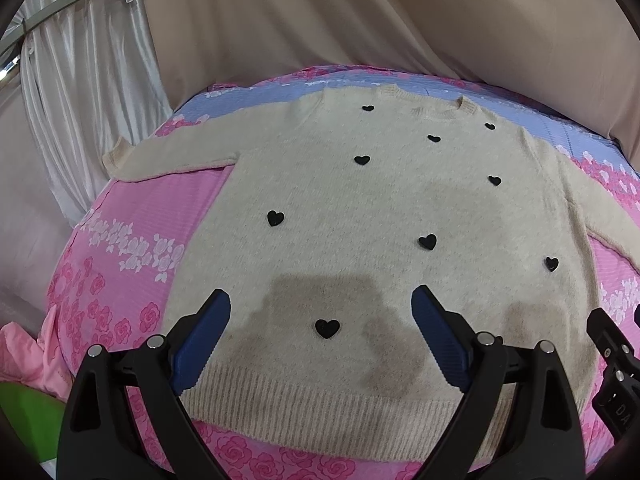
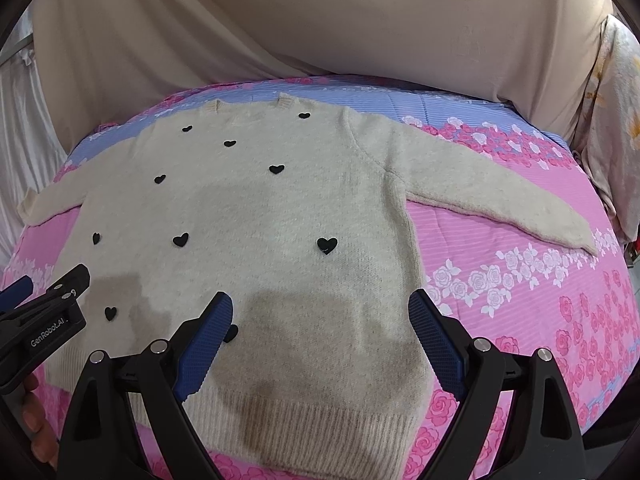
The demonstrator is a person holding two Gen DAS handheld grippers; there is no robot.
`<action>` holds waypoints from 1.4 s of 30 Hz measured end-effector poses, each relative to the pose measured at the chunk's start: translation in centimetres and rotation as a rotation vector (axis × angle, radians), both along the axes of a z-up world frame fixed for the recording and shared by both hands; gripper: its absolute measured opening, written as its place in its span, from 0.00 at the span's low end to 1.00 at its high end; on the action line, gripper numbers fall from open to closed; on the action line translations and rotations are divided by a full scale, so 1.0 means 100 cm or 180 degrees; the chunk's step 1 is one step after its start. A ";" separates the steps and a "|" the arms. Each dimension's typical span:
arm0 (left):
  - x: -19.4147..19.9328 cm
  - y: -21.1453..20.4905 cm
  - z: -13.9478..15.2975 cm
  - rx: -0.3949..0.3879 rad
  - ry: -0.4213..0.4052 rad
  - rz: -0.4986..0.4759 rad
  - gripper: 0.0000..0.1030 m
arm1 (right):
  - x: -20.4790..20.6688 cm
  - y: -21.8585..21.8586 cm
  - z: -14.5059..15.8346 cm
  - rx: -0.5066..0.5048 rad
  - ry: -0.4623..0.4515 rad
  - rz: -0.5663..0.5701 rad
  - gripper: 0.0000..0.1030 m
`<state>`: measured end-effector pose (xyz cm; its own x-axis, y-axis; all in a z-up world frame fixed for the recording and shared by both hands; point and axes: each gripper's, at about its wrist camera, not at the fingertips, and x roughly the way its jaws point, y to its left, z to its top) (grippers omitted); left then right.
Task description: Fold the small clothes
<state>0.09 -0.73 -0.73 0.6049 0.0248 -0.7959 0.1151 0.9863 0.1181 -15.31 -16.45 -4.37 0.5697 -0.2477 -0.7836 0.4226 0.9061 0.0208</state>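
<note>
sweater: fuzzy matt knit | bedspread: ribbed cloth | gripper pads: textured plastic

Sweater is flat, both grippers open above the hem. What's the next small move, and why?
Probably lower the right gripper onto the sweater at its right hem corner and pinch there. The sweater lies spread face up, sleeves out, nothing folded yet; both the right and the left gripper hover open, holding nothing.

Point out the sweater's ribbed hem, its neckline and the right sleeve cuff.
hem [image 1: 320, 412], left wrist view, ribbed band
neckline [image 1: 436, 111], left wrist view, front collar edge
right sleeve cuff [image 2: 576, 236], right wrist view, sleeve end
</note>
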 end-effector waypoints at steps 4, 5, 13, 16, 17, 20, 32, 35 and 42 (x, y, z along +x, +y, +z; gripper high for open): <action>0.000 -0.001 0.000 0.0012 -0.0002 0.0002 0.87 | 0.000 0.000 0.000 -0.0003 -0.0002 0.0001 0.85; 0.000 -0.001 0.000 0.0005 -0.0001 -0.0001 0.87 | 0.000 0.000 0.000 -0.0005 -0.0002 0.0002 0.85; -0.001 0.000 0.000 0.0008 0.0002 0.0003 0.87 | 0.000 0.000 0.000 -0.0002 0.0000 -0.0001 0.85; -0.001 -0.001 0.000 0.0008 -0.0001 0.0005 0.87 | 0.000 0.000 0.001 -0.0002 0.0001 0.0001 0.85; -0.001 -0.001 0.000 0.0011 -0.0001 0.0007 0.87 | -0.001 -0.001 0.001 -0.0004 0.0003 0.0002 0.85; -0.002 0.001 0.000 0.0008 0.0003 0.0008 0.87 | -0.001 -0.001 0.001 -0.0002 -0.0003 0.0003 0.85; -0.001 0.000 -0.002 0.0018 0.0016 0.0009 0.87 | 0.000 -0.001 0.000 -0.0004 -0.0001 0.0002 0.85; -0.001 0.000 -0.002 0.0019 0.0015 0.0010 0.87 | 0.001 -0.001 0.000 -0.0002 0.0003 0.0004 0.85; 0.000 0.000 -0.003 0.0017 0.0022 0.0006 0.88 | 0.002 -0.001 -0.001 0.0002 0.0014 0.0005 0.85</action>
